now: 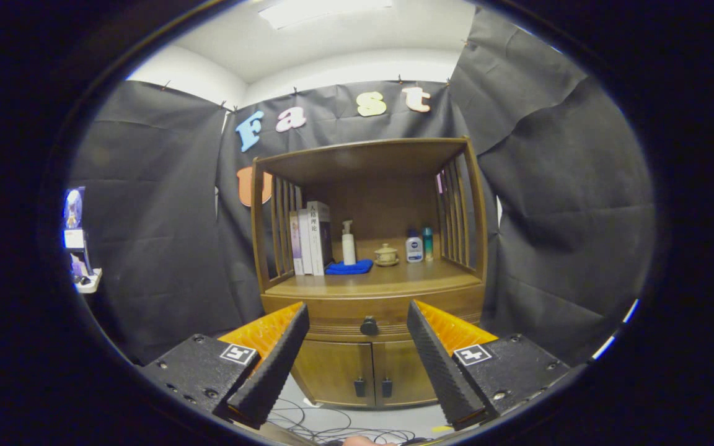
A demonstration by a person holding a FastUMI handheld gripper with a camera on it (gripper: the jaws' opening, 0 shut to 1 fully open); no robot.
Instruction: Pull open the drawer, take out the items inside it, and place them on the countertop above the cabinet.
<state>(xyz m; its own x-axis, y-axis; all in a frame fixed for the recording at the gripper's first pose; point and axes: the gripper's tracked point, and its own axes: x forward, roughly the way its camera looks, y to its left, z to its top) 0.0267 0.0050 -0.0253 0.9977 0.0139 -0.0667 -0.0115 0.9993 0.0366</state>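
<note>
One drawer (369, 313) sits closed in the wooden cabinet (369, 272), its dark round knob (369, 326) facing the gripper (357, 322) from well beyond the fingertips. Both fingers are spread wide apart, holding nothing, with the knob seen between them. Above the drawer, the countertop (388, 279) carries books (310, 238), a blue cloth (349, 267), a pump bottle (348, 243), a small lidded cup (386, 254) and two more bottles (419, 245). Two closed doors (366, 375) lie below.

Gripper (357, 319) spread wide — drawer (370, 323) closed beyond its fingers
</note>
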